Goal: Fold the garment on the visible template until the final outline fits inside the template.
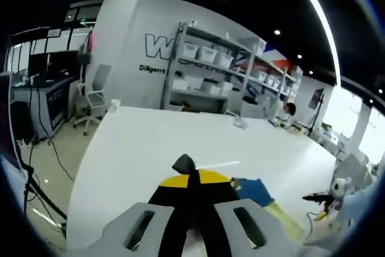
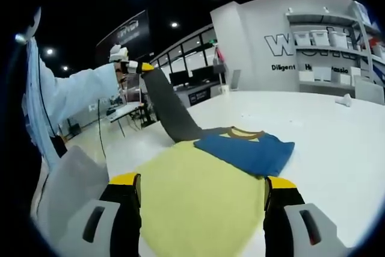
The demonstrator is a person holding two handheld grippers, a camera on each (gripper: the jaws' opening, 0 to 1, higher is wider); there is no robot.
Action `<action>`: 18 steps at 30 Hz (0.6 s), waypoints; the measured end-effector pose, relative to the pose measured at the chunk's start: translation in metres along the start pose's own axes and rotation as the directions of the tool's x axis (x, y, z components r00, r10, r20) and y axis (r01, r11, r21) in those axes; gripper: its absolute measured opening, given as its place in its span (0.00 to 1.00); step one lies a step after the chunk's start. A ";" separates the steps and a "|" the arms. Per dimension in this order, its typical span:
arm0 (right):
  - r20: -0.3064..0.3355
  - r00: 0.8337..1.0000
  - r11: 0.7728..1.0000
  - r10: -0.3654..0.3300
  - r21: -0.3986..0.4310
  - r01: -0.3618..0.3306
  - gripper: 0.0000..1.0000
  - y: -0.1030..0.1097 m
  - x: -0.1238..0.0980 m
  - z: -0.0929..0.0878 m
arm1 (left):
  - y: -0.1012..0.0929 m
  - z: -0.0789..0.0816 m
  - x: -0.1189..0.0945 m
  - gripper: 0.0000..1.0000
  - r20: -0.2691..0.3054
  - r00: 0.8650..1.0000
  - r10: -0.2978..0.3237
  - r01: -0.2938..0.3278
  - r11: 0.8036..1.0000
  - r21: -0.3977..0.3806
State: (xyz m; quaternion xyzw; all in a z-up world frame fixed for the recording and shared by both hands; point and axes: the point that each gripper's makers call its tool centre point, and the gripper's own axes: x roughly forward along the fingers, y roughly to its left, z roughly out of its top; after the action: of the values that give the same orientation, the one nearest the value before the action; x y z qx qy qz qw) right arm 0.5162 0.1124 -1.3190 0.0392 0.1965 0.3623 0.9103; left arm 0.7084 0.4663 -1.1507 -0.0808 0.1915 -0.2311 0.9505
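One garment (image 2: 249, 151), blue with a grey sleeve, lying on one yellow template (image 2: 198, 200) on the white worktop (image 2: 337, 142). The left tool (image 1: 191, 224) is pinched on that grey sleeve, lifting it well off the worktop. The right tool (image 2: 201, 209) hangs over the template, jaws spread, nothing in them. The garment's far side is hard to make out.
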 end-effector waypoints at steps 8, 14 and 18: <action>0.009 1.000 1.000 -0.011 0.005 0.011 0.82 -0.002 -0.005 -0.001 | -0.046 0.008 0.027 0.01 -0.015 0.997 -0.072 0.072 0.996 0.050; 0.012 1.000 1.000 -0.018 0.012 0.017 0.82 -0.003 -0.009 -0.004 | -0.091 0.000 0.054 0.01 -0.062 0.990 -0.124 0.129 0.987 0.098; 0.016 1.000 1.000 -0.022 0.014 0.022 0.82 -0.003 -0.011 -0.004 | -0.115 -0.016 0.076 0.01 -0.102 0.984 -0.148 0.160 0.980 0.120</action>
State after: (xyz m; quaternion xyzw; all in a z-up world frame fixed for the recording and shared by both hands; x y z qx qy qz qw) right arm 0.5090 0.1023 -1.3197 0.0461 0.1922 0.3505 0.9155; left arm 0.7173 0.3286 -1.1618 -0.0235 0.2130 -0.3194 0.9231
